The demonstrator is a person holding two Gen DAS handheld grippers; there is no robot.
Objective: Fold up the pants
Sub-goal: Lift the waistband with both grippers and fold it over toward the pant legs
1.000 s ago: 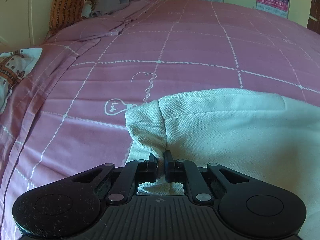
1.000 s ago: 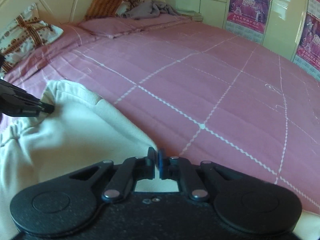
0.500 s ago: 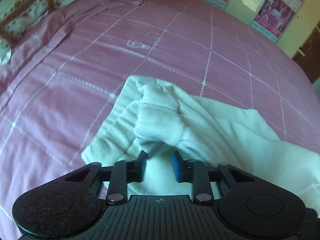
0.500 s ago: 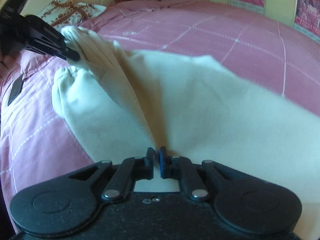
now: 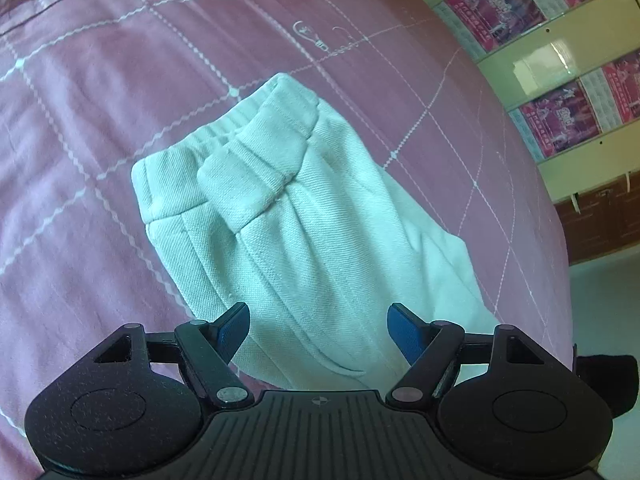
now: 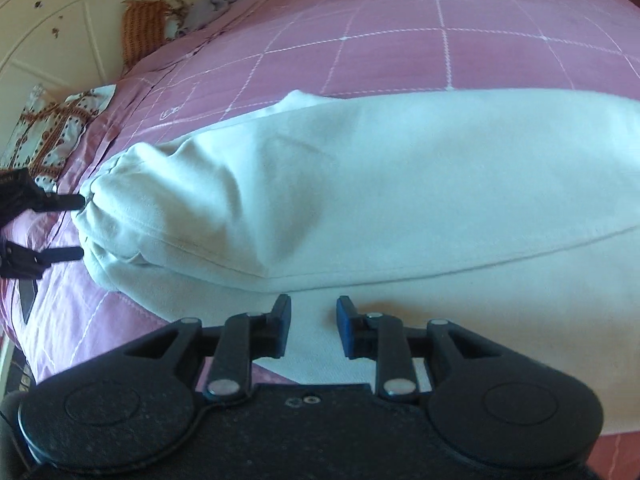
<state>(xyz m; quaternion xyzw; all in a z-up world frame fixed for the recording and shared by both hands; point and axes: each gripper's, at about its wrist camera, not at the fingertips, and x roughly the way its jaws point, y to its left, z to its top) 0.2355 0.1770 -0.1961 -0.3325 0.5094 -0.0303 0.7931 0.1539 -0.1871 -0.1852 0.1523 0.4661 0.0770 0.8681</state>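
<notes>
The white pants (image 5: pixel 304 216) lie on the pink bed, folded over, with the elastic waistband (image 5: pixel 248 148) doubled at the far end. My left gripper (image 5: pixel 318 330) is open and empty, just above the near part of the cloth. In the right wrist view the pants (image 6: pixel 360 184) spread across the bed. My right gripper (image 6: pixel 313 326) is open and empty over the lower layer of cloth. The left gripper's fingers (image 6: pixel 60 228) show at the left, open, at the waistband end.
The pink bedspread (image 5: pixel 100 100) with white grid lines covers the bed. A patterned pillow (image 6: pixel 52 132) and an orange cushion (image 6: pixel 144 32) lie at the head. Cupboard doors with posters (image 5: pixel 560 112) stand beyond the bed's edge, and the floor (image 5: pixel 604 300) shows there.
Both grippers have opened and let go of the pants. The waistband now lies folded over on the bed, and the left gripper has drawn back from it.
</notes>
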